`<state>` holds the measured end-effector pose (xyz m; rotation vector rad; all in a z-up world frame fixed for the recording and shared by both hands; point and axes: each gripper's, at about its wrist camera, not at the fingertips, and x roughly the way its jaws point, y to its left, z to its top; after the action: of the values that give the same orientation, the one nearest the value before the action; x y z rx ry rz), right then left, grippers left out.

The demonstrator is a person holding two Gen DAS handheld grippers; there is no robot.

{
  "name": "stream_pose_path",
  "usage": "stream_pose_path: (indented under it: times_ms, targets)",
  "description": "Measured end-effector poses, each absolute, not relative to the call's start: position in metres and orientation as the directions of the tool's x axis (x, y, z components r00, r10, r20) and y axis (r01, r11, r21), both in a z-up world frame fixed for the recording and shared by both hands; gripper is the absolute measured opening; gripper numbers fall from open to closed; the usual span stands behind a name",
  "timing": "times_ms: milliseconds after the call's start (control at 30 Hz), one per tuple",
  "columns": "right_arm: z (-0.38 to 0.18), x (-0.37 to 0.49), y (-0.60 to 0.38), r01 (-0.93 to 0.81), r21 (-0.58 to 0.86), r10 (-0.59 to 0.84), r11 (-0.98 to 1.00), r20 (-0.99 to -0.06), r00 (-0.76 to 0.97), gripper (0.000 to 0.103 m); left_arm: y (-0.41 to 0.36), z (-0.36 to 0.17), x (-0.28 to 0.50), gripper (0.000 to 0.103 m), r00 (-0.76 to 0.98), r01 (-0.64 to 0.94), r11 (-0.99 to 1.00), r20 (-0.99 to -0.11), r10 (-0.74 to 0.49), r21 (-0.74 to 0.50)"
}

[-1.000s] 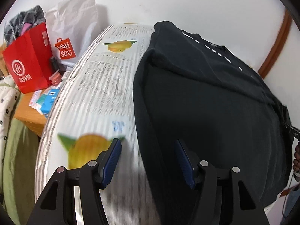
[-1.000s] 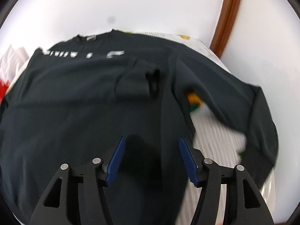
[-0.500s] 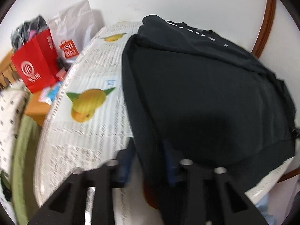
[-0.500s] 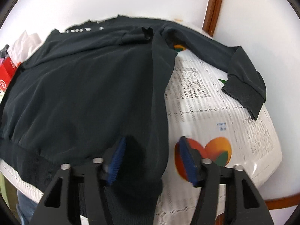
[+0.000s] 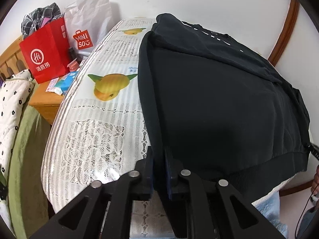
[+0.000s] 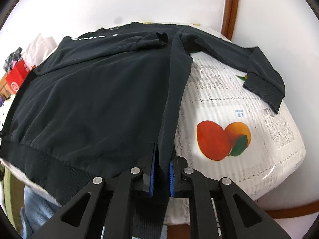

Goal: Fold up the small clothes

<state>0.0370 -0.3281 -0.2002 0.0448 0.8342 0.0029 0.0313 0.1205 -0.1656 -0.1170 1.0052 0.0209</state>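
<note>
Closing on black sweatshirt [image 5: 219, 99] edges, both hand-held grippers, left [image 5: 159, 171] and right [image 6: 161, 171]; nearby bag [image 5: 87, 25] reading "MINISO".

A home bedroom: wooden headboard [image 5: 8, 59], quilted bedding [image 5: 12, 103], shopping bags [image 5: 46, 49] on a nightstand [image 5: 45, 101].

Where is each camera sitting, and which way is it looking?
Left wrist view: sits on the left tool, looking down along it at the black sweatshirt and its left edge, which the closing jaws pinch; a fingertip peeks in at right.
Right wrist view: sits on the right tool, looking down at the sweatshirt's right edge, pinched between its closing jaws; one sleeve trails over the fruit-print tablecloth.
Both share the sweatshirt, tablecloth and red bag.
</note>
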Motion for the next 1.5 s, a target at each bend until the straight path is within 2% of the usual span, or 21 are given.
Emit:
stream_pose_path:
  times_ms: [33, 67, 100, 167, 200, 267, 300, 467, 633, 733, 833, 867, 900, 1000, 1067, 1167, 1267, 1500]
  targets:
    - [-0.197, 0.036, -0.332, 0.002, 0.038, 0.027, 0.999, -0.733, 0.679, 0.018, 0.12, -0.163, 0.031, 0.02, 0.535, -0.079, 0.994, -0.844, -0.026, -0.081]
    - [-0.193, 0.034, -0.336, -0.001, 0.031, 0.023, 1.0, -0.723, 0.691, 0.025, 0.119, -0.162, 0.032, 0.028, 0.535, -0.089, 0.993, -0.845, -0.014, -0.073]
    - [-0.188, 0.033, -0.342, 0.008, 0.017, 0.006, 1.0, -0.707, 0.707, 0.042, 0.118, -0.159, 0.034, 0.031, 0.538, -0.099, 0.993, -0.843, -0.001, -0.064]
    - [-0.179, 0.037, -0.362, 0.056, 0.002, -0.039, 0.998, -0.684, 0.728, 0.066, 0.114, -0.154, 0.037, 0.041, 0.549, -0.111, 0.993, -0.835, 0.028, -0.04]
    - [-0.175, 0.042, -0.374, 0.083, 0.001, -0.061, 0.997, -0.673, 0.737, 0.066, 0.111, -0.151, 0.04, 0.043, 0.553, -0.113, 0.993, -0.832, 0.042, -0.025]
    - [-0.17, 0.052, -0.4, 0.152, -0.02, -0.129, 0.988, -0.644, 0.754, 0.066, 0.105, -0.145, 0.046, 0.058, 0.562, -0.112, 0.994, -0.825, 0.065, 0.002]
    - [-0.17, 0.059, -0.411, 0.189, -0.037, -0.168, 0.981, -0.643, 0.747, 0.066, 0.101, -0.142, 0.05, 0.061, 0.567, -0.11, 0.994, -0.82, 0.073, 0.012]
    - [-0.177, 0.103, -0.46, 0.297, -0.039, -0.246, 0.954, -0.669, 0.702, 0.066, 0.079, -0.133, 0.075, 0.062, 0.581, -0.087, 0.996, -0.81, 0.081, 0.037]
    - [-0.192, 0.14, -0.484, 0.355, 0.0, -0.249, 0.935, -0.712, 0.657, 0.066, 0.062, -0.131, 0.104, 0.062, 0.571, -0.081, 0.996, -0.818, 0.072, 0.032]
    - [-0.199, 0.152, -0.484, 0.369, -0.051, -0.294, 0.928, -0.708, 0.642, 0.066, 0.056, -0.131, 0.114, 0.062, 0.571, -0.072, 0.997, -0.818, 0.062, 0.025]
    - [-0.201, 0.154, -0.479, 0.378, -0.044, -0.298, 0.925, -0.703, 0.646, 0.064, 0.053, -0.134, 0.121, 0.062, 0.567, -0.065, 0.998, -0.821, 0.057, 0.024]
    - [-0.201, 0.154, -0.479, 0.373, -0.036, -0.288, 0.927, -0.703, 0.65, 0.059, 0.053, -0.136, 0.124, 0.062, 0.564, -0.064, 0.998, -0.824, 0.053, 0.021]
    - [-0.201, 0.153, -0.481, 0.369, -0.031, -0.283, 0.929, -0.702, 0.653, 0.046, 0.053, -0.138, 0.126, 0.062, 0.56, -0.064, 0.998, -0.827, 0.048, 0.014]
    - [-0.2, 0.153, -0.48, 0.378, -0.05, -0.305, 0.924, -0.694, 0.652, 0.022, 0.054, -0.143, 0.129, 0.062, 0.556, -0.071, 0.997, -0.83, 0.036, -0.005]
    - [-0.201, 0.157, -0.481, 0.391, -0.078, -0.332, 0.917, -0.692, 0.641, 0.014, 0.057, -0.145, 0.128, 0.062, 0.559, -0.075, 0.997, -0.829, 0.027, -0.018]
    - [-0.198, 0.158, -0.483, 0.389, -0.09, -0.337, 0.917, -0.696, 0.634, 0.012, 0.06, -0.145, 0.123, 0.062, 0.561, -0.066, 0.997, -0.828, 0.015, -0.027]
    - [-0.184, 0.15, -0.487, 0.389, -0.043, -0.309, 0.92, -0.688, 0.656, 0.011, 0.065, -0.145, 0.119, 0.062, 0.565, -0.063, 0.998, -0.825, 0.01, -0.031]
    - [-0.115, 0.134, -0.476, 0.354, 0.061, -0.241, 0.933, -0.623, 0.744, 0.011, 0.082, -0.145, 0.118, 0.062, 0.575, -0.065, 0.992, -0.817, -0.047, -0.104]
